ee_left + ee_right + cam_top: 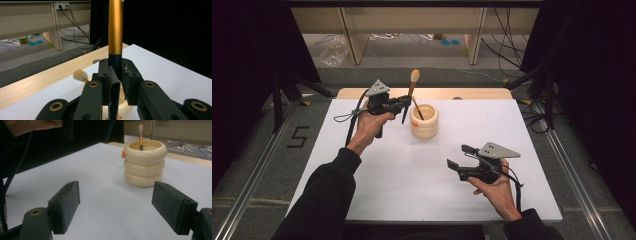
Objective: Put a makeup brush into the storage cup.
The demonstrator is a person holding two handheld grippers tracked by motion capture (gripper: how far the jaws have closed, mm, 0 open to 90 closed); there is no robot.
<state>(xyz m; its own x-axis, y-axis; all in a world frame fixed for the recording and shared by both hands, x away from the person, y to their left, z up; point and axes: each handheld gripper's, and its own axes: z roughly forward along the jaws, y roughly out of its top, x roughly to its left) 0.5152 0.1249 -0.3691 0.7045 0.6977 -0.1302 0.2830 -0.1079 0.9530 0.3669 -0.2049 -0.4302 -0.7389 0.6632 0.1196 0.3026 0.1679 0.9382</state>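
Left gripper: the left gripper (403, 106) was held above the far left part of the table, just left of the holder, its jaws clamped on the dark handle of a makeup brush (411, 92).
Brush in the grip: it stood nearly upright, tilted a little, with its pale bristle head up and the dark end pointing down toward the table; in the left gripper view the brush (115, 32) showed a gold sleeve above the jaws and a dark shaft pinched between the pads.
Holder: a cream ringed holder (424, 121) stood on the white table (412, 190), near its far edge and about mid-width; in the right gripper view the holder (145, 163) looked like three stacked rings with a small orange bit on its rim.
Second brush: a thinner brush (417, 109) leaned inside the holder; in the right gripper view this brush (140, 136) rose from it with a pale tip.
Right gripper: the right gripper (460, 155) hovered low over the near right part of the table, well apart from the holder, jaws spread wide with nothing between the pads (65, 205).
Hands: the left hand (371, 125) gripped its tool from below; the right hand (494, 187) did likewise.
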